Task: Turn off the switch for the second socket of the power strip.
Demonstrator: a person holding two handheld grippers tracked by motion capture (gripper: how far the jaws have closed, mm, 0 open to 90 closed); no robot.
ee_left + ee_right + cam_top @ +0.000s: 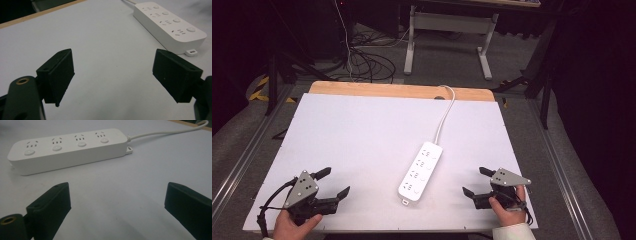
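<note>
The left gripper [331,183] is resting near the desk's [362,130] front left corner, its fingers [58,75] spread wide and holding nothing. Between the grippers, the white power strip [421,171] is lying flat toward the front edge, its long axis running from the front edge toward the far right corner; its cord [445,114] is trailing off the far edge. It is showing four sockets, each with a round button. The right gripper [476,181] is sitting near the front right corner, fingers [51,205] likewise spread, empty.
</note>
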